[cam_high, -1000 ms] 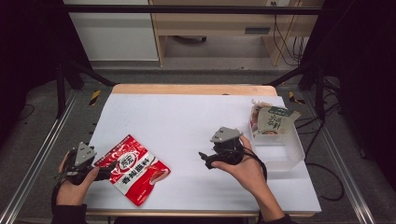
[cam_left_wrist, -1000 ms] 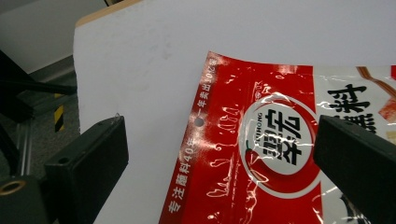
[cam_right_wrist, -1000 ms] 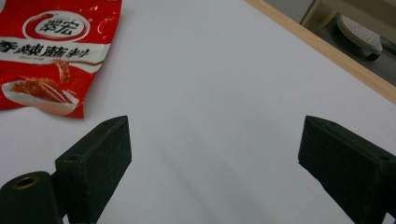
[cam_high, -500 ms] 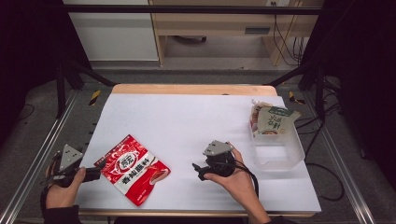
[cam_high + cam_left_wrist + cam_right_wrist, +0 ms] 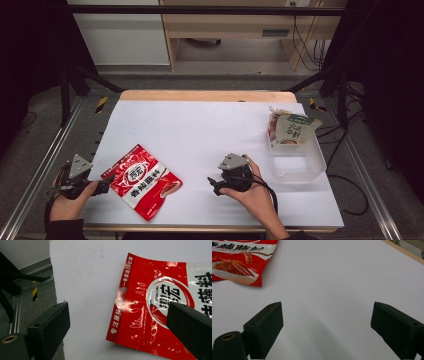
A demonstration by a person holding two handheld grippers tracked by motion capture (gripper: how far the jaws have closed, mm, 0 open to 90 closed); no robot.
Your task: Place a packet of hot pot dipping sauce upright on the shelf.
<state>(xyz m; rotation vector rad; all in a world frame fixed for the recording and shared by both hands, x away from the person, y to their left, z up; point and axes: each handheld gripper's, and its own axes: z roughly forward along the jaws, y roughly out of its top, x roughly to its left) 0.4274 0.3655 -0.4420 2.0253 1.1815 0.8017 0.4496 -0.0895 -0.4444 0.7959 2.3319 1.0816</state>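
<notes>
Red sauce packet (image 5: 143,180) flat on the white bench (image 5: 210,130), near-left part, face up. Long axis on a diagonal: hang-hole end toward the far left, wide serving-picture end toward the near right. Printed characters in line with that diagonal.

Left tool (image 5: 102,186) at the bench's near-left edge, aimed right at the packet's left edge, just beside it; touching or barely apart, hard to tell from above. In the left gripper view, jaws spread wide around that red edge (image 5: 150,305), one jaw over the bench's rim, the other above the printed face, nothing clamped.

Right tool (image 5: 215,184) near the middle of the bench, to the right of the packet and apart from it, pointed left. Jaws wide apart over bare white surface, empty.

Clear plastic tub (image 5: 298,162) at the right, with a green-topped pouch (image 5: 291,128) leaning at its far end.
</notes>
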